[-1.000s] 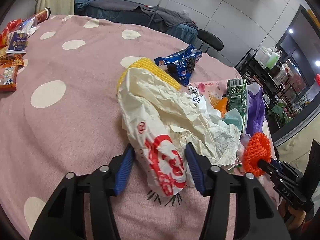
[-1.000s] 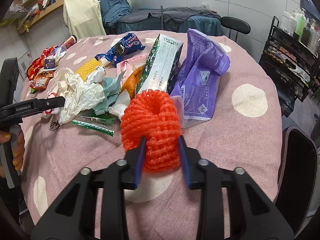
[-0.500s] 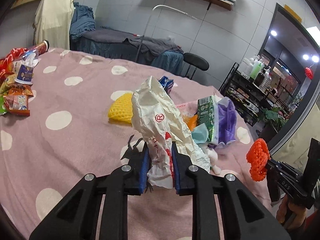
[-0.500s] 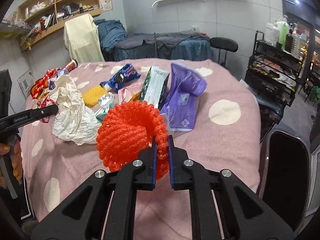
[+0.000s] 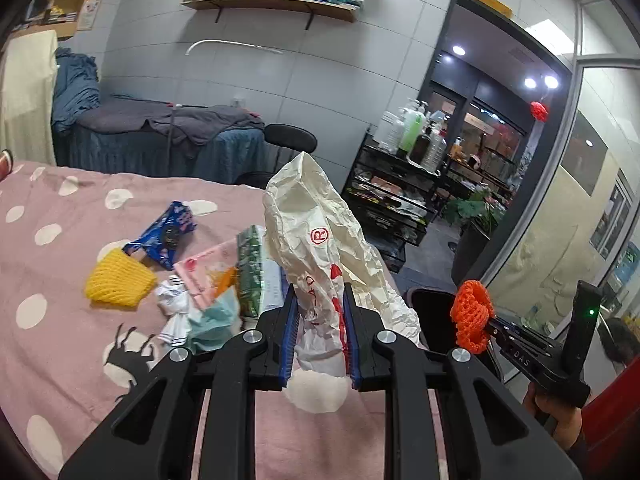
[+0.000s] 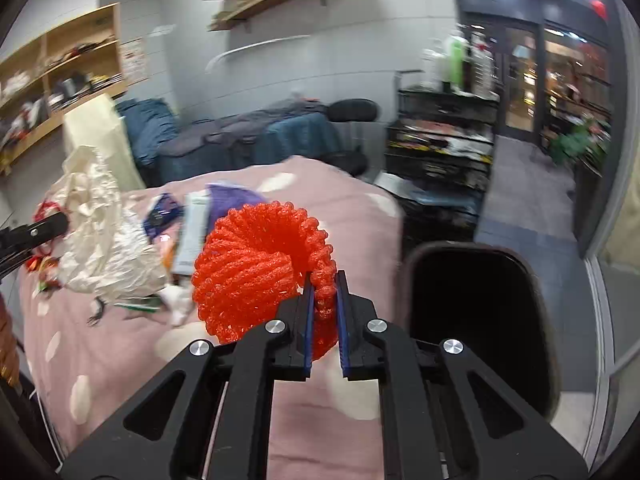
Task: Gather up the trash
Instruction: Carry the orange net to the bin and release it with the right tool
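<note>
My left gripper (image 5: 319,322) is shut on a crumpled white paper bag (image 5: 320,240) with red print, which stands up above the pink dotted tablecloth (image 5: 60,280). My right gripper (image 6: 323,304) is shut on an orange foam net (image 6: 256,268), lifted off the table. In the left wrist view that orange foam net (image 5: 472,320) hangs at the right, over a black bin (image 5: 434,316). From the right wrist, the white paper bag (image 6: 104,232) shows at the left in the other gripper. The black bin (image 6: 480,320) opens just right of the table edge.
More trash lies on the cloth: a yellow foam net (image 5: 118,280), a blue wrapper (image 5: 164,236), a green carton (image 5: 250,272), a pink packet (image 5: 204,272), white and teal scraps (image 5: 208,320). A black shelf cart (image 5: 396,196) and a chair (image 5: 290,140) stand beyond the table.
Both grippers closed on their items and lifted them off the table, swinging right toward the black bin. The paper bag now stands upright in the left jaws.
</note>
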Tool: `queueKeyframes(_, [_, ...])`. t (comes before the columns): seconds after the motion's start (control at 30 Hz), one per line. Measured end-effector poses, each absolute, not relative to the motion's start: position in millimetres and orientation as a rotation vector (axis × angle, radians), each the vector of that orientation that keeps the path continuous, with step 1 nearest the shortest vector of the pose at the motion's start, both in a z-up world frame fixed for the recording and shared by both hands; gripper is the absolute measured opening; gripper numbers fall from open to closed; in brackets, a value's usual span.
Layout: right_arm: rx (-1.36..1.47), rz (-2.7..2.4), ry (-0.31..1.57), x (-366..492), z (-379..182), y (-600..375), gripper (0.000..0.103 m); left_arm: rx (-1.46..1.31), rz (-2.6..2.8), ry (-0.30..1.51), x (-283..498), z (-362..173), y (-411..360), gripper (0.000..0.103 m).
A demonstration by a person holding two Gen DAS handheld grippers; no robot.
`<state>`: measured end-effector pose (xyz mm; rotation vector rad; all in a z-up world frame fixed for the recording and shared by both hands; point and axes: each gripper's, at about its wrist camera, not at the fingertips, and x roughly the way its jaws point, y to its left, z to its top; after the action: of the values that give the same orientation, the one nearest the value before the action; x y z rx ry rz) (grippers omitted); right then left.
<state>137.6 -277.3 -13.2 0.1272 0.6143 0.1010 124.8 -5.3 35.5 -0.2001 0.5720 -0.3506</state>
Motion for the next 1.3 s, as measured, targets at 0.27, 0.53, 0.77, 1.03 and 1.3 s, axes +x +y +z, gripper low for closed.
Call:
queueKeyframes(0.27, [0.232, -0.154, 0.747, 151.6, -62.6, -365.1, 0.011, -0.107, -0.493, 0.622, 150.5, 18.7, -83.9, 0.021])
queueKeyframes(0.53, [0.286, -0.312, 0.88, 161.1, -117.4, -404.3, 0.058, -0.023, -0.578, 0.667, 163.7, -3.1, -141.3, 0.021])
queueKeyframes(0.77, [0.324, -0.333, 0.785, 141.3, -107.2, -409.6, 0.076, 0.017, -0.623, 0.696, 168.6, -15.6, -177.2, 0.021])
queueKeyframes(1.03, [0.34, -0.447, 0.653, 111.1, -74.6, -429.4, 0.08, 0.081, -0.659, 0.711, 176.4, -20.8, -212.5, 0.021])
queueKeyframes(1.3, [0.377, -0.525, 0.589, 91.2, -56.4, -459.7, 0.083, 0.176, -0.685, 0.746, 182.9, -35.4, -253.8, 0.021])
